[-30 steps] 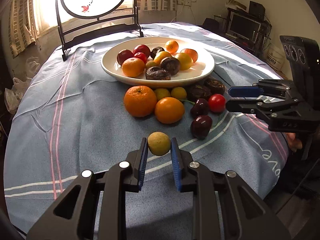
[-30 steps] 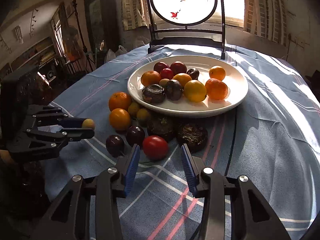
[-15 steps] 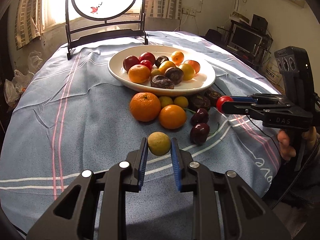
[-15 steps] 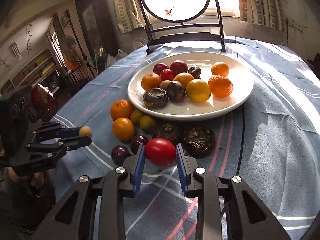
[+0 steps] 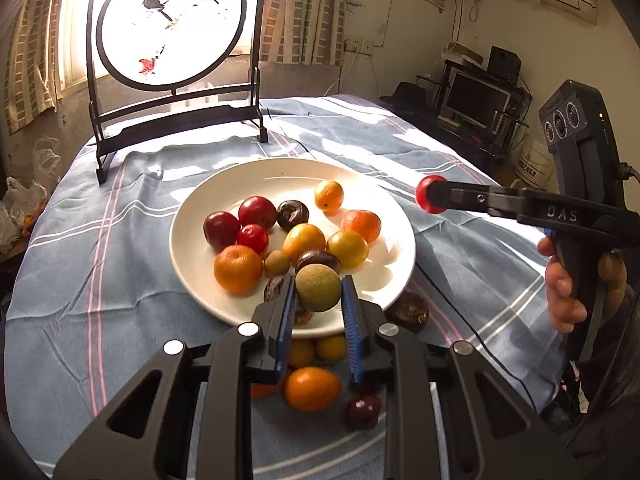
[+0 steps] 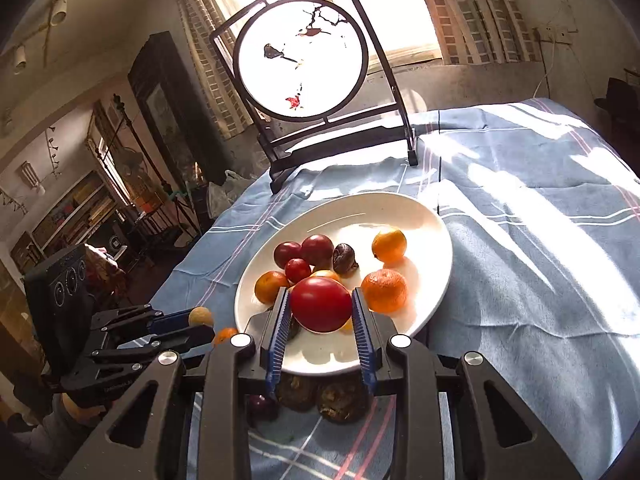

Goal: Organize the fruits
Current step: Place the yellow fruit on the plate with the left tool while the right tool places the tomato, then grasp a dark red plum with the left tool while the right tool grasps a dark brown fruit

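Sunlit blue striped tablecloth covered the table, with a white plate of mixed fruit in the middle. Left gripper pinched a yellow-green fruit above the plate's near rim, while the right gripper clamped a red tomato above its own near side of the plate.
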`<state>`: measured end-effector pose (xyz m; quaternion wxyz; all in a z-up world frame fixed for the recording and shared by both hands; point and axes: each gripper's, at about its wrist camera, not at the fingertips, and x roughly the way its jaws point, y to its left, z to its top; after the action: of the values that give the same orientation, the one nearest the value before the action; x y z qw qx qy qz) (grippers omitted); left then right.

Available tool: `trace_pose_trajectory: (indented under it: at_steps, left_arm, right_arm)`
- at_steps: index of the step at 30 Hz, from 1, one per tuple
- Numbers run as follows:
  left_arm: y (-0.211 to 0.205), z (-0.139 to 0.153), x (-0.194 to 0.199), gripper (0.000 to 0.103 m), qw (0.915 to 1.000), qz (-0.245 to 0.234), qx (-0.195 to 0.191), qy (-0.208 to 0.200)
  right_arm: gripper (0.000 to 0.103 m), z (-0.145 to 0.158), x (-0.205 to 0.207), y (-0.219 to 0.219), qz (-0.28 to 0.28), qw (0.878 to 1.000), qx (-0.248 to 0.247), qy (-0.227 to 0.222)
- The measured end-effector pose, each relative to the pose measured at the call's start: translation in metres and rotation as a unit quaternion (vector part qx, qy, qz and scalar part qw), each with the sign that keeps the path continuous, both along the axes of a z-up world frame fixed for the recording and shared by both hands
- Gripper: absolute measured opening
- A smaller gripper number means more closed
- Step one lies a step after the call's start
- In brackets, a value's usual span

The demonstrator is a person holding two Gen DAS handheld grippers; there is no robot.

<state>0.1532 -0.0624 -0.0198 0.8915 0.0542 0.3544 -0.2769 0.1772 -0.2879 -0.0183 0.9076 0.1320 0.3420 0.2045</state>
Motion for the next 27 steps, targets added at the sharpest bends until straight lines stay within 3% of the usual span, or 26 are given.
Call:
trace_pose_trajectory:
  at_steps: [4,6,7,10,15,21,24,27]
  left_arm:
    - [-0.023,-0.009,0.042,0.023,0.9996,0.001,0.007,0.028]
    - [-0.026,-0.013,0.056,0.038,0.9992,0.012,0.006,0.039]
    - [-0.024,-0.012,0.059,0.047,0.9989,0.02,-0.002,0.042]
    - [-0.01,-0.006,0.048,0.059,0.999,0.025,-0.023,0.03]
    - [0.003,-0.011,-0.007,0.06,0.9998,0.004,0.017,0.006]
    - [0.001,-0.045,-0.076,0.06,0.997,-0.035,0.067,0.017]
    - [-0.003,-0.06,-0.087,0.06,0.9966,-0.031,0.072,0.023]
    - [-0.006,-0.072,-0.077,0.052,0.9968,-0.018,0.062,0.048]
  right_arm:
    - [0.032,-0.007,0.039,0.014,-0.013,1.0,-0.021,0.008]
    - [0.034,-0.01,0.047,0.015,-0.035,0.999,-0.03,0.0]
    - [0.041,-0.01,0.047,0.014,-0.037,0.999,-0.023,-0.004]
    - [0.042,-0.008,0.03,0.014,-0.034,0.999,-0.024,-0.019]
    - [0.043,-0.017,-0.02,0.007,-0.022,0.999,-0.032,-0.026]
    - [0.043,-0.045,-0.069,-0.007,-0.03,0.999,-0.029,-0.015]
    - [0.043,-0.048,-0.076,-0.014,-0.037,0.999,-0.013,-0.014]
    - [0.043,-0.051,-0.075,-0.013,-0.037,0.999,-0.016,-0.008]
